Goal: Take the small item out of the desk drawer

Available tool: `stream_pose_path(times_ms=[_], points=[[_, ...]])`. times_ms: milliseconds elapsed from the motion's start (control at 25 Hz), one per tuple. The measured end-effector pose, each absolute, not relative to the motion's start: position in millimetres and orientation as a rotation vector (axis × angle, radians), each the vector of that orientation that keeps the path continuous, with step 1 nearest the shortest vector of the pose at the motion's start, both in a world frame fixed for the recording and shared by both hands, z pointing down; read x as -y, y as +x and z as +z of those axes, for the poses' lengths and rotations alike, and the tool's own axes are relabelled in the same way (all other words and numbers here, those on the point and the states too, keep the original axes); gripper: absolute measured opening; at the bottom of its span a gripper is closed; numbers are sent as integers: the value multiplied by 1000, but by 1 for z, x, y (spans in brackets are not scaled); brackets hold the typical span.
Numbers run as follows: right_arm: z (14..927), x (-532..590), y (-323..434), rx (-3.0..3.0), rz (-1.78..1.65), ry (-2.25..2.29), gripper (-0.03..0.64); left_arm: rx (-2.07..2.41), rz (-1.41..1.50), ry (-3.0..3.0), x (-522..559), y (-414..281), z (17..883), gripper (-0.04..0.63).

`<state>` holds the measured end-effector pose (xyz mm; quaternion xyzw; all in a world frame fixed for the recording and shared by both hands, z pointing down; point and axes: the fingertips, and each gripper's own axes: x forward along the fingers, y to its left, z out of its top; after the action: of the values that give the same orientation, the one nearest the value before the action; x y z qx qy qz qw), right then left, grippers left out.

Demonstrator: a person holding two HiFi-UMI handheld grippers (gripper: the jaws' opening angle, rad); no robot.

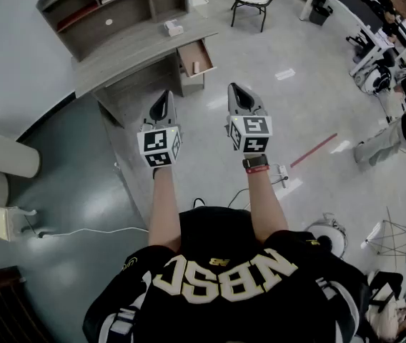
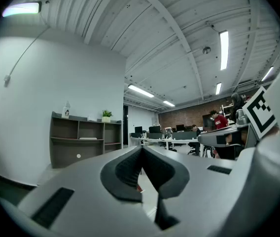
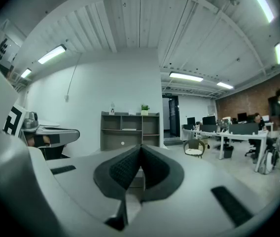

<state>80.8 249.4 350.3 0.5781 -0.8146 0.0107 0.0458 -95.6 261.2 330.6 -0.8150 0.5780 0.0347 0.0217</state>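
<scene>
The left tool [image 1: 164, 97] and right tool [image 1: 236, 90] are held level, side by side, each with its jaws closed together on nothing. At the far side, the drawer [image 1: 206, 52] juts open from the surface [image 1: 139, 45], with the small item [image 1: 195, 67] inside it. Open floor [image 1: 296, 113] lies between.

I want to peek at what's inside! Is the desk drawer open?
Yes, the drawer sticks out from the desk, and a small item shows inside it.
</scene>
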Motion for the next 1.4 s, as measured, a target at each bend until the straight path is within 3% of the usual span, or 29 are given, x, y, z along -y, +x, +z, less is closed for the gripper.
stream_pose_path(times_ms=[600, 1400], points=[[385, -183, 22, 2546, 133, 1688, 8, -1837, 35, -2454, -202, -135, 356, 12], [380, 85, -2, 2691, 184, 1407, 8, -1875, -93, -2452, 44, -127, 353, 12]])
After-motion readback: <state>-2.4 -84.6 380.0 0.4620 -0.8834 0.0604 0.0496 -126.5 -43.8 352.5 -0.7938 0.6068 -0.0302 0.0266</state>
